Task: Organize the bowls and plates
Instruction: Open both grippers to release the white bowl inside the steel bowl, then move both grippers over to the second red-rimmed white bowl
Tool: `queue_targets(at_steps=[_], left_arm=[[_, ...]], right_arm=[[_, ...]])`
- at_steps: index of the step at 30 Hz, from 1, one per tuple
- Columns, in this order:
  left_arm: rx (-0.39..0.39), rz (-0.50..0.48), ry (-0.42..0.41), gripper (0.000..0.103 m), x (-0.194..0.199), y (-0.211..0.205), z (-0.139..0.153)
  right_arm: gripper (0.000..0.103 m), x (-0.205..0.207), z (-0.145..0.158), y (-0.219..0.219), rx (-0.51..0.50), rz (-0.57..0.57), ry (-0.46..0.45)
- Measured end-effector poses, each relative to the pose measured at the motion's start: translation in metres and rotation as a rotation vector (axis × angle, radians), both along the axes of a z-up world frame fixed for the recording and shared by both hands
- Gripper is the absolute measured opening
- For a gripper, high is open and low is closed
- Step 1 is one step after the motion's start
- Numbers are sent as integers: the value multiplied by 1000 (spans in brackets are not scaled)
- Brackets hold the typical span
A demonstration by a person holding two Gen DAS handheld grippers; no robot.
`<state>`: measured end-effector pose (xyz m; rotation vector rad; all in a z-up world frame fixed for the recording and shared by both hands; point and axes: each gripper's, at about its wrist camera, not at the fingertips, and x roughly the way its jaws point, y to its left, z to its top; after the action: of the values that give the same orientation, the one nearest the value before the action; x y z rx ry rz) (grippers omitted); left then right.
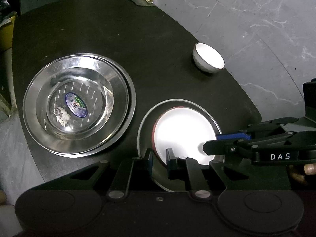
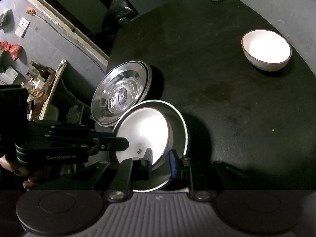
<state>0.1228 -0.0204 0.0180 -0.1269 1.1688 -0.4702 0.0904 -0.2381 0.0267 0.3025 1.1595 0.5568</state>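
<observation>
Left tongs [image 1: 159,158]: clamped on the near rim of the white bowl, one blue-padded finger outside the rim and one inside.
Right tongs [image 2: 161,161]: clamped on the rim where the white bowl meets the steel bowl; from the left wrist view they reach in from the right, tips over the white interior.
White bowl [image 1: 183,136]: red-rimmed, nested inside a steel bowl, sitting toward one side of it.
Steel bowl [image 2: 178,130]: holds the white bowl; rests on the bench just beside the steel stack.
Steel stack [image 1: 79,102]: shallow steel plates nested together with a smaller steel dish in the middle, an oval sticker on its base; it stands at the bench's left side.
Second white bowl [image 2: 266,49]: upright and alone, well apart from the others, near the bench's far right edge.
Bench [image 1: 138,49]: dark, matte, with a curved edge over grey marbled floor.
Hands: fingers visible under each tool's handle.
</observation>
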Motion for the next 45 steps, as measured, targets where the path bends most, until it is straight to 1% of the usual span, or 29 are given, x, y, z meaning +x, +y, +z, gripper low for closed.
queue_targets(at_steps=[16,22,23,24,28,31,34,35,36,37,38,39,40,41,42,45], left_arm=[[12,-9,3,16,0,-2,2],[29,-24,-12,19,-2,-5,5],[29,-25,-18,20,-3,-4,7],[27,-26,-25,21,-4,-3,8],[32,-24,-44,22,-5,-1,14],[36,-19,-66,27,-6,1,20],[39,-13,-92,33,-4,3,26],[41,-12,-102,37,-3,3,28],[44,-10,-117,45,-1,3,29],[49,-5,-132,51,2,0,32],[57,2,-152,68,5,-1,33],[73,15,-176,84,8,-3,35],[90,29,-200,90,12,-5,37],[104,39,-217,97,16,-7,38],[111,44,-229,98,22,-8,40],[113,55,-222,100,40,-10,39]], right_arm=[[23,1,0,0,-6,2,-7],[24,0,1,-3,0,-8,-14],[25,-1,2,-3,0,-9,-17],[29,-1,2,-4,1,-11,-21],[30,-2,5,-7,6,-17,-30],[31,-3,8,-10,8,-23,-42],[33,-5,13,-14,14,-34,-58],[34,-5,14,-16,16,-40,-64],[36,-6,16,-18,18,-49,-72],[42,-6,18,-20,19,-61,-81],[47,-6,20,-23,22,-75,-90],[61,-6,22,-26,23,-95,-98],[74,-6,24,-30,20,-117,-108],[79,-5,25,-34,15,-138,-118],[86,-5,26,-38,9,-164,-128],[93,-1,24,-49,-5,-220,-132]])
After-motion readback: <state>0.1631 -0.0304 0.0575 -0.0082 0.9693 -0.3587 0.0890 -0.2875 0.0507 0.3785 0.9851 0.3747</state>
